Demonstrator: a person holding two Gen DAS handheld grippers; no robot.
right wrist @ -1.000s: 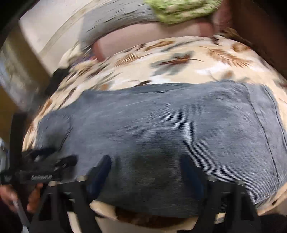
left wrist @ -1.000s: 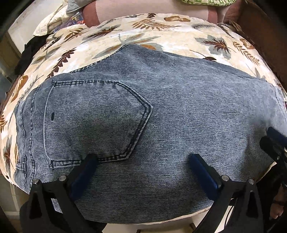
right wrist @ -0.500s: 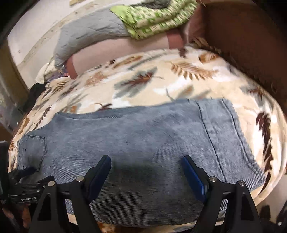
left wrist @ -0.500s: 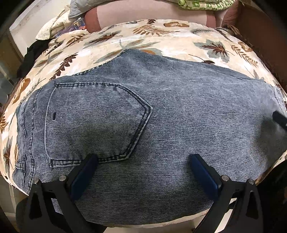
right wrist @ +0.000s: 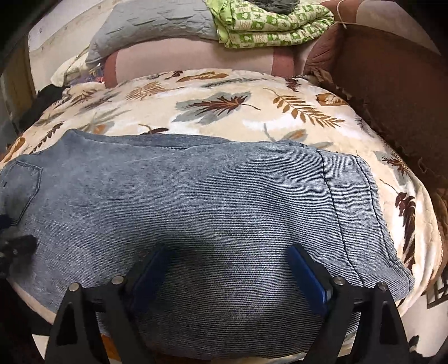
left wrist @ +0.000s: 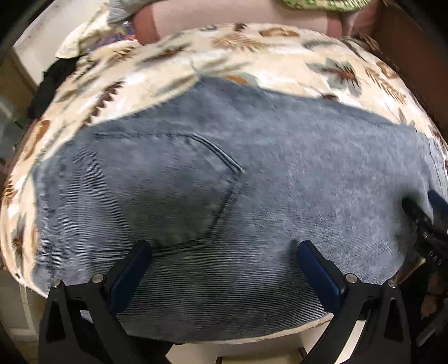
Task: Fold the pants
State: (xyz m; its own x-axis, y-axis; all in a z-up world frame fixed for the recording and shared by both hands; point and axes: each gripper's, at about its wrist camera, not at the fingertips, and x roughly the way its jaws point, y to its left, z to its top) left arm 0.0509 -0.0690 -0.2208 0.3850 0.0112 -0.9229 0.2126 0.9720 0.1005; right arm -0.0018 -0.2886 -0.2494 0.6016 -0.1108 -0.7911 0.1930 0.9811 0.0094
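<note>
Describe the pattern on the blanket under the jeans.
Cream plush blanket printed with brown, tan and grey-blue leaves and feathers; clearest in the right wrist view.

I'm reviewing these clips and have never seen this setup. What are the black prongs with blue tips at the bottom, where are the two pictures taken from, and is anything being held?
There is no robot here: a person holds a two-finger gripper in each hand, with a fisheye camera looking along the fingers. One picture comes from the left gripper, the other from the right gripper. The blue tips are the finger pads. Both stand wide open over a pair of blue jeans and hold nothing. The jeans lie flat on a leaf-print blanket. The left camera faces the back pocket, the right one the leg hem. Behind lies a folded green blanket.
</note>
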